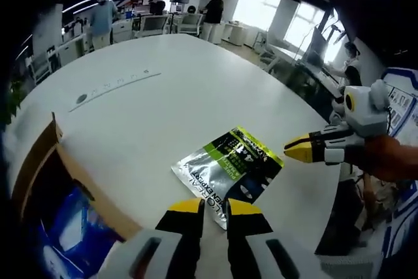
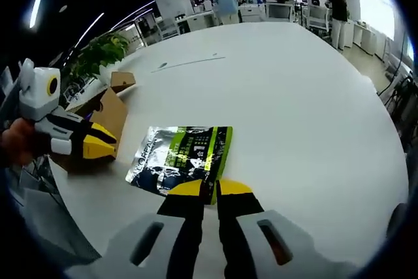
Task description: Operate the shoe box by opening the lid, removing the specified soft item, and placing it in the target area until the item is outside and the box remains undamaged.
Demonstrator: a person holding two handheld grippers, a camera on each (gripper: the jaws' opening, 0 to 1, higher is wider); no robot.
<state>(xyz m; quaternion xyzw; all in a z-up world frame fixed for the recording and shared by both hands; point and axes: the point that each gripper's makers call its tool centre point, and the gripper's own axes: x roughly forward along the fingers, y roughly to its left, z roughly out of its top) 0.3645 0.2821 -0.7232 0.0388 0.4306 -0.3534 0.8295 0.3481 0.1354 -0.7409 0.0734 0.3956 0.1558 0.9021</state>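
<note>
Pouch: the soft foil pouch (image 1: 227, 173) (image 2: 181, 159) is out of the box and lying flat on the white table (image 1: 163, 102) (image 2: 294, 96), clear of the cardboard.
Shoe box: open, flap up, sitting at the table edge (image 1: 59, 181) (image 2: 108, 119), just beside the pouch.
Left gripper (image 1: 214, 208): right at the pouch's near edge, jaws narrow with a slim gap, nothing between them that I can make out.
Right gripper (image 2: 202, 189): tips at the opposite edge of the pouch, jaws nearly together, looking empty.
Key relation: the pouch lies straight ahead of both sets of jaws, one gripper on either side of it; both look about equally near.
Long axis: in the right gripper view it runs across the jaws' line, green printed end away from the box, silver end toward it.
Judgement: the item seems placed; the box looks undamaged.
</note>
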